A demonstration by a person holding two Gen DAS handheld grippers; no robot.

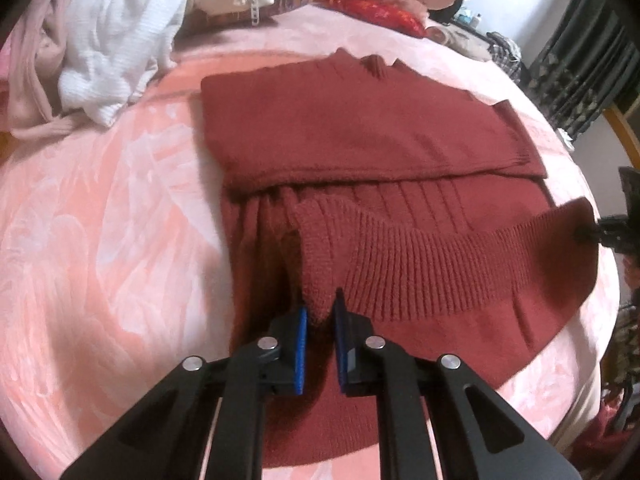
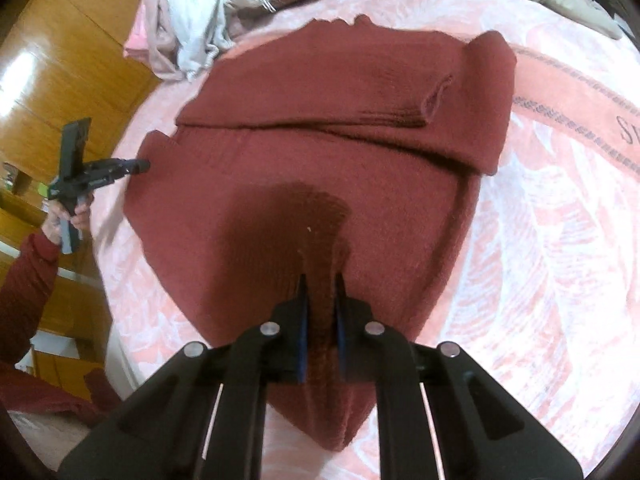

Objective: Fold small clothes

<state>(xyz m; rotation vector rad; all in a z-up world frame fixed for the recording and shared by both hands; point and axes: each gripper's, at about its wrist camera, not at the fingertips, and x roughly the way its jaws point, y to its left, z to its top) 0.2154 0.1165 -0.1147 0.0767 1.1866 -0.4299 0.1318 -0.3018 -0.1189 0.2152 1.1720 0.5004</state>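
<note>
A dark red knit sweater (image 1: 340, 128) lies on the pink bedspread (image 1: 100, 220), its sleeves folded across the body. My left gripper (image 1: 322, 302) is shut on a corner of the ribbed hem (image 1: 400, 264), which is lifted off the bed. At the far right of the left wrist view, my right gripper (image 1: 592, 232) pinches the other end of that hem. In the right wrist view the right gripper (image 2: 320, 278) is shut on the sweater (image 2: 320, 80) at its near edge. The left gripper (image 2: 144, 165) clamps the far left corner, held by a hand (image 2: 72, 216).
A heap of white and pale pink clothes (image 1: 108, 40) lies at the bed's far left, with pillows and a red cushion (image 1: 376, 12) behind the sweater. Wooden furniture (image 2: 60, 80) stands left of the bed. A dark curtain (image 1: 580, 80) hangs at the right.
</note>
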